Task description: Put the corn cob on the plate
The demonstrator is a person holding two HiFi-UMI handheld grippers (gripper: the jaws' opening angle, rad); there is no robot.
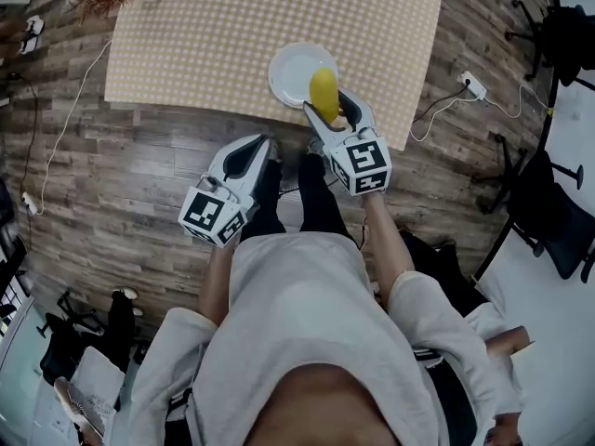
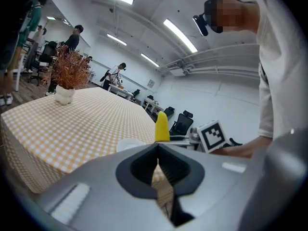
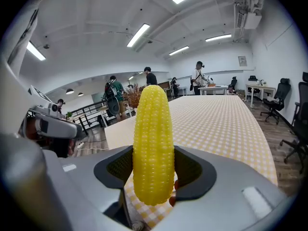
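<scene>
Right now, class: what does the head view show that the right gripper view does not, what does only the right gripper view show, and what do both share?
Only the head view shows the white plate, partly behind the corn, and the person's torso from above. Only the right gripper view shows the ceiling lights and the people standing beyond the table. Both show the corn clamped in the right gripper and the checked table.

Corn cob (image 1: 323,94) seemingly over plate (image 1: 291,71) on table (image 1: 223,35)
</scene>
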